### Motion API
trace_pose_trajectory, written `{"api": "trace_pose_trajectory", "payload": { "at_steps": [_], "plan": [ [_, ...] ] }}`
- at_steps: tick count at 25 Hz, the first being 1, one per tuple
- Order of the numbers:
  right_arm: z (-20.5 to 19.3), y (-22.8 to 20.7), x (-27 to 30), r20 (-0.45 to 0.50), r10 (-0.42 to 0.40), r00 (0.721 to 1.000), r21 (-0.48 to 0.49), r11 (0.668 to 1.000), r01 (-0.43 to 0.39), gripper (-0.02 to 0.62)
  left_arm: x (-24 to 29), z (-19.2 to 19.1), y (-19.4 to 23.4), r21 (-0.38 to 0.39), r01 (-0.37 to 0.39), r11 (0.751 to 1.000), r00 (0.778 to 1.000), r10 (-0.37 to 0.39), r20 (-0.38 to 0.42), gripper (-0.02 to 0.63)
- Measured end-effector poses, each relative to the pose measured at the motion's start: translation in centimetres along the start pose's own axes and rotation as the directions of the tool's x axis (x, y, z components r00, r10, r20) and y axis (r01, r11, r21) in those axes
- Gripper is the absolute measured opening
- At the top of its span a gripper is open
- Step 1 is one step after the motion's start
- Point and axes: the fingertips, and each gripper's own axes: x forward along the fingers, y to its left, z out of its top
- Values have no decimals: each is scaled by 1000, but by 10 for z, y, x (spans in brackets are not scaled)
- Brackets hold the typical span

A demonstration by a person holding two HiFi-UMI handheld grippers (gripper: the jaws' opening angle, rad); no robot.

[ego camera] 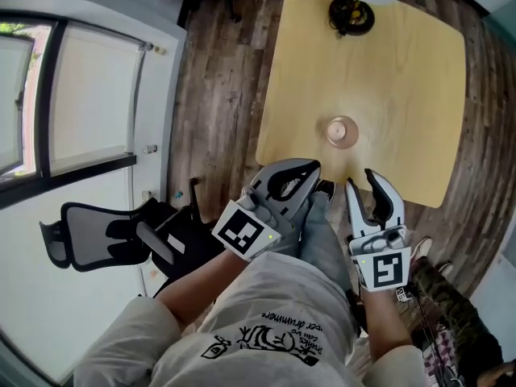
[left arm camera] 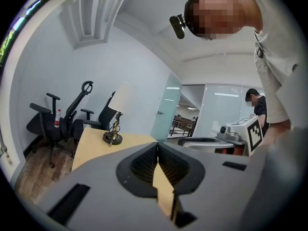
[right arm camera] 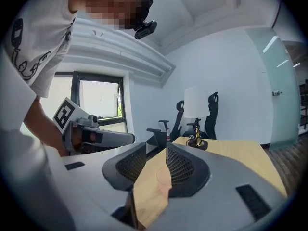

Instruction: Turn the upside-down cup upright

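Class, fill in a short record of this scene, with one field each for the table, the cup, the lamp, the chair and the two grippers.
table: light wood, on a plank floor
cup: on the table, near the person's side, apparently upside down, untouched
lamp: at the table's far side, apart from the cup
chair: black office chair left of the person
left gripper: jaws together, empty
right gripper: jaws apart, nothing between them

The left gripper (left arm camera: 158, 150) has its jaws pressed together, nothing between them. At ten o'clock from them a lamp (left arm camera: 115, 124) stands on the wooden table (left arm camera: 91, 146), office chairs (left arm camera: 48, 124) at nine, the right gripper (left arm camera: 185, 141) at three
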Motion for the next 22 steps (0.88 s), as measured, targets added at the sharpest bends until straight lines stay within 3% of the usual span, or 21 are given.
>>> {"api": "trace_pose_trajectory", "payload": {
  "at_steps": [4,9,22],
  "plan": [
    [-20,-5,8,-12,-22,1000,27,999,23,151,8,-15,5,-1,18,1000,1000,-18,-14,9],
    [-47,-9,19,-34,-24,999,20,999,25,258,16,-37,13,-17,26,1000,999,-27,-31,9],
    [-117,-24,53,-143,-36,989,19,999,39,328,38,-82,40,-32,16,999,999,-18,-50,9]
  ]
}}
